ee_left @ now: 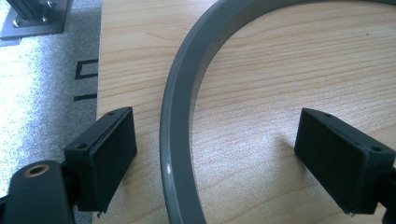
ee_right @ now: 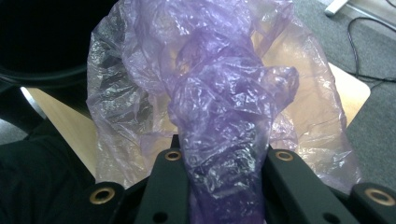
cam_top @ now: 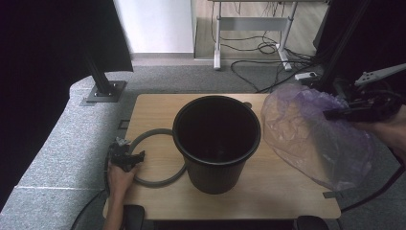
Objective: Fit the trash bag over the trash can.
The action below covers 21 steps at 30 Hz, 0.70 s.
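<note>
high view: right gripper (cam_top: pixel 335 114) lifts purple bag (cam_top: pixel 313 136) over tabletop (cam_top: pixel 268 191) right edge, black bucket (cam_top: pixel 217 141) mid-table | left gripper view: jaws apart astride grey ring (ee_left: pixel 180 121), near left edge | right gripper view: jaws clamped on bag (ee_right: pixel 219 135)

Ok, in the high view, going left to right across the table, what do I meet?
Left tongs → grey plastic ring lying flat → black plastic bucket → crumpled purple plastic bag → right tongs holding the bag.
</note>
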Tool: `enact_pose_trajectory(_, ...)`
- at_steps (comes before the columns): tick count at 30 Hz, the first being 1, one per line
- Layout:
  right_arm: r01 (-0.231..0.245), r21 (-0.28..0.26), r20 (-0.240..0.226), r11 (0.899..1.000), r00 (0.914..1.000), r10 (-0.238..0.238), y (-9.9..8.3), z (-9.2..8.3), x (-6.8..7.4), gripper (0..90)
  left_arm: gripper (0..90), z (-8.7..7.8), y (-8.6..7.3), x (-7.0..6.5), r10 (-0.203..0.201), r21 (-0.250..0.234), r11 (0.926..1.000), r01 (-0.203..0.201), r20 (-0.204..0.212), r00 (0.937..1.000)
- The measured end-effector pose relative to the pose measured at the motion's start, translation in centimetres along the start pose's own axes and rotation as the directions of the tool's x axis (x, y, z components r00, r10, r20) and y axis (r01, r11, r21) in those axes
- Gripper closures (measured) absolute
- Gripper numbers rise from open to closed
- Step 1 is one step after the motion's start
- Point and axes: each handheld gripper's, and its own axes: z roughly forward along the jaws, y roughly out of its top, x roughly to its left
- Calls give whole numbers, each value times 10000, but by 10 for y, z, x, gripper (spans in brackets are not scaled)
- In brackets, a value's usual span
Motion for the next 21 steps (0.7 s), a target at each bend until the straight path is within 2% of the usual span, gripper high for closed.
enact_pose_trajectory(5,163,-236,-89,9996,9998,-165,13,-14,3,769,127,0,0,0,-1,0,10000,1,0,10000)
enact_pose_trajectory(12,585,-552,-360,9968,9975,-605,37,-28,18,769,127,0,0,0,-1,0,10000,1,1,10000)
enact_pose_trajectory(21,1272,-736,-870,9891,9872,-1335,74,-27,45,769,127,0,0,0,1,1,10000,-1,1,10000)
